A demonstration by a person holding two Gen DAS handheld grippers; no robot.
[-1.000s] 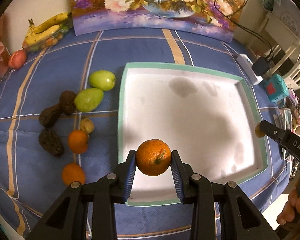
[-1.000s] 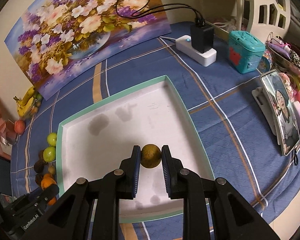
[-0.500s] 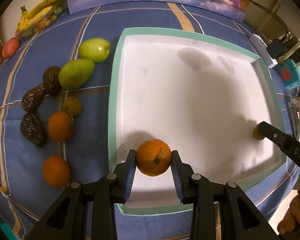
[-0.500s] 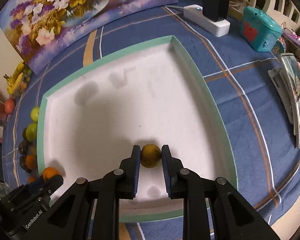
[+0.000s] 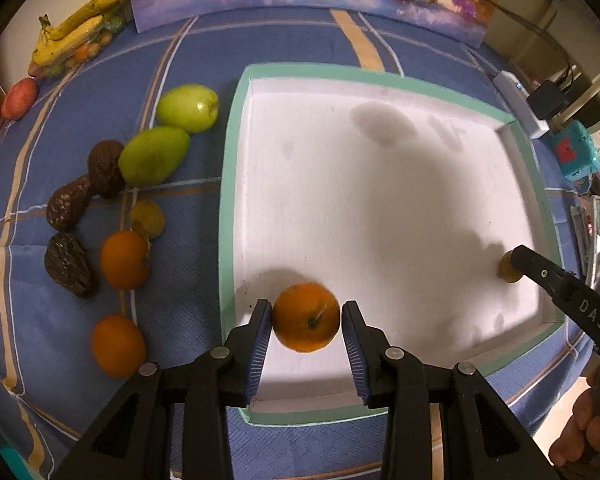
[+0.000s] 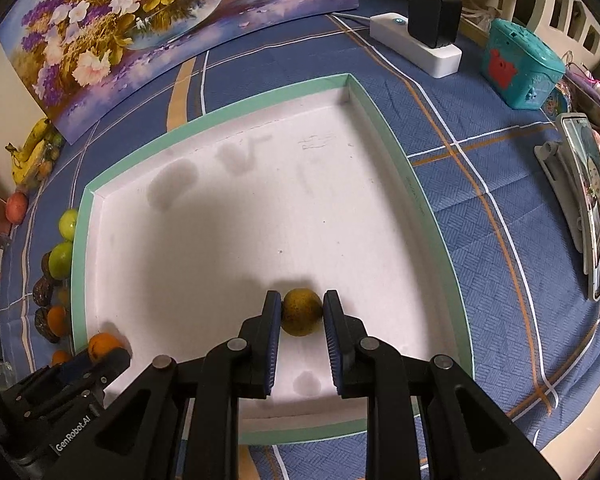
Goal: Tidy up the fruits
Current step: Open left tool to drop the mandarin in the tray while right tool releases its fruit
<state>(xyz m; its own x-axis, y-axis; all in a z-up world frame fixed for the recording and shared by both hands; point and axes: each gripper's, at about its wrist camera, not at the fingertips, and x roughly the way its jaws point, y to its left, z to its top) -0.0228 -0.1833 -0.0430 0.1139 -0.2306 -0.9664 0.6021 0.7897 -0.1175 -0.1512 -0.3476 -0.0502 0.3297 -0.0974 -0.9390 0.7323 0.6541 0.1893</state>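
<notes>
Round orange mandarin (image 5: pixel 306 317): clamped in left hand-held gripper (image 5: pixel 305 330) inside white, green-rimmed tray (image 5: pixel 227 184); small brownish-yellow fruit (image 6: pixel 302 311): clamped in right hand-held gripper (image 6: pixel 301 318).

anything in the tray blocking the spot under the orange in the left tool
Nothing visible does. The orange sits between the left tool's fingers over bare white tray floor. The only other fruit inside, the brownish one at the right tool, is far across.

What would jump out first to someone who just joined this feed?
Each pair of tongs has a fruit between its fingers low over the white tray: the left tongs an orange at the tray's near left corner, the right tongs a small yellow-brown fruit near the front edge. Left of the tray, more fruit waits on the blue cloth.
</notes>
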